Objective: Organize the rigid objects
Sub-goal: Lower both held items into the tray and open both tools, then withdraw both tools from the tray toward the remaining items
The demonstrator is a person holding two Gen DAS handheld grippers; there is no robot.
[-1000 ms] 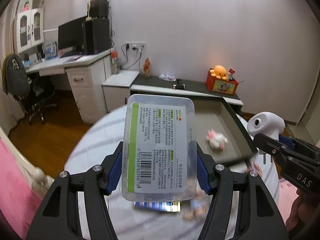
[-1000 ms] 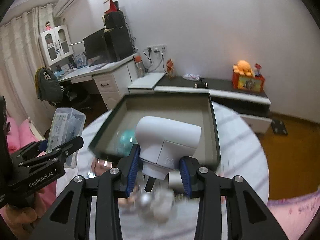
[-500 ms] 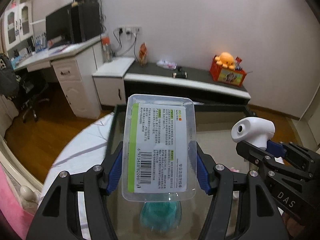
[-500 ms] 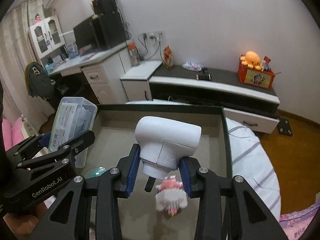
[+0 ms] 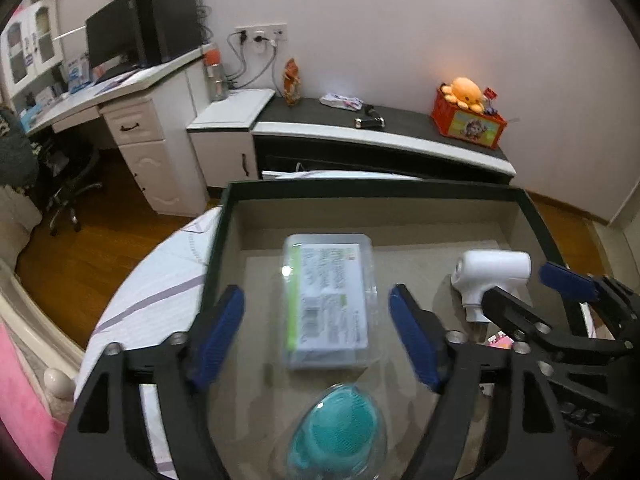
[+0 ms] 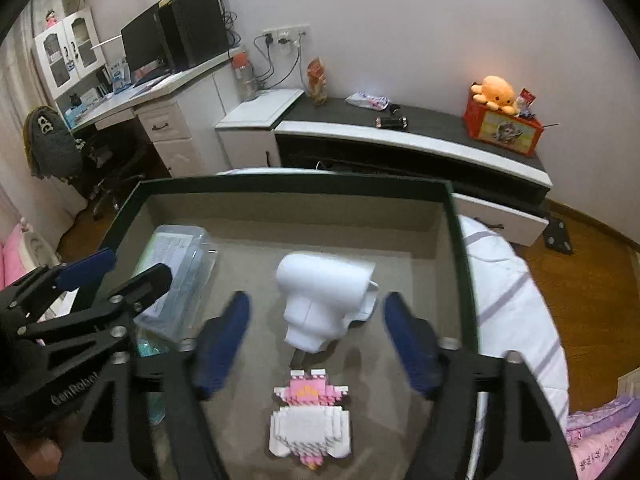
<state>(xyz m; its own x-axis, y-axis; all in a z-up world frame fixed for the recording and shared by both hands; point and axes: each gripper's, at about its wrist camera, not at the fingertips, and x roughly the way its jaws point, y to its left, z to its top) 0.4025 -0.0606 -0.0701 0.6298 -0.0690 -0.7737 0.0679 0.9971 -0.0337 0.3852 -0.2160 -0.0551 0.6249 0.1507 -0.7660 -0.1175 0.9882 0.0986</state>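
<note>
A dark-rimmed box point(image 5: 372, 188) with a beige floor sits on a white round table. A clear plastic case with a green-edged label point(image 5: 328, 304) lies inside it, between the spread fingers of my open left gripper point(image 5: 318, 332). A white handheld device point(image 6: 324, 300) lies in the box between the spread fingers of my open right gripper point(image 6: 316, 332). The device also shows in the left wrist view point(image 5: 490, 280), and the case shows in the right wrist view point(image 6: 176, 272). A teal egg-shaped item point(image 5: 336, 436) and a pink-and-white block figure point(image 6: 310, 420) lie nearer me in the box.
The box wall point(image 6: 460, 260) rises at the right. The table's striped white cloth point(image 5: 160, 280) shows to the left of the box. A low black-and-white cabinet point(image 5: 380, 140), a desk point(image 5: 120, 92) and wooden floor lie beyond.
Both grippers opened. The clear case left the left gripper and the white device left the right gripper; both now lie on the box floor.
</note>
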